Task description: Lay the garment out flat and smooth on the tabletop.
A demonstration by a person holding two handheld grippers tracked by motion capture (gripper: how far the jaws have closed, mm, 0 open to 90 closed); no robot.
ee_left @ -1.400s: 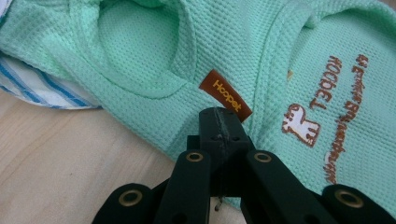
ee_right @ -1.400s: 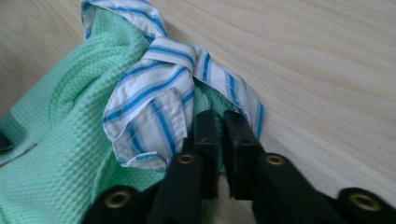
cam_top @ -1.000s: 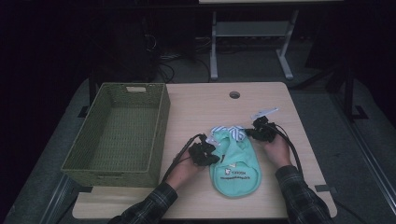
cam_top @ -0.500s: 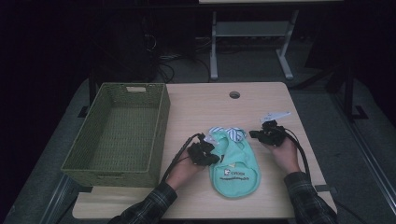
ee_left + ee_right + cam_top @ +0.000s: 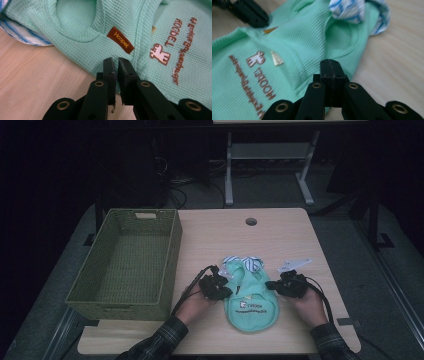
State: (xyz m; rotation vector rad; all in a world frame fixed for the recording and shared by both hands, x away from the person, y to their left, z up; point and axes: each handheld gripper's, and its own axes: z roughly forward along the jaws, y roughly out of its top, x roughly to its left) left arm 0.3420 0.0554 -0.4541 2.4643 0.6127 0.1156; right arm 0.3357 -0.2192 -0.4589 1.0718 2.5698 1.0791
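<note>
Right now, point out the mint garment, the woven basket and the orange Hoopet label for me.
mint garment (image 5: 252, 307): high view, on its printed front panel.
woven basket (image 5: 172, 257): high view, on its right wall.
orange Hoopet label (image 5: 120, 40): left gripper view, on the label's middle.

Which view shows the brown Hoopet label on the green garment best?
The left gripper view: the brown label is sharp and readable on the green garment. The high view shows the garment too small to tell; the right gripper view shows its printed lettering instead.

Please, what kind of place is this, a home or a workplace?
Probably a lab or workshop set up for recording. A plain wooden table with a cable hole stands in a dark room, with loose cables on the floor and a metal stand behind.
</note>
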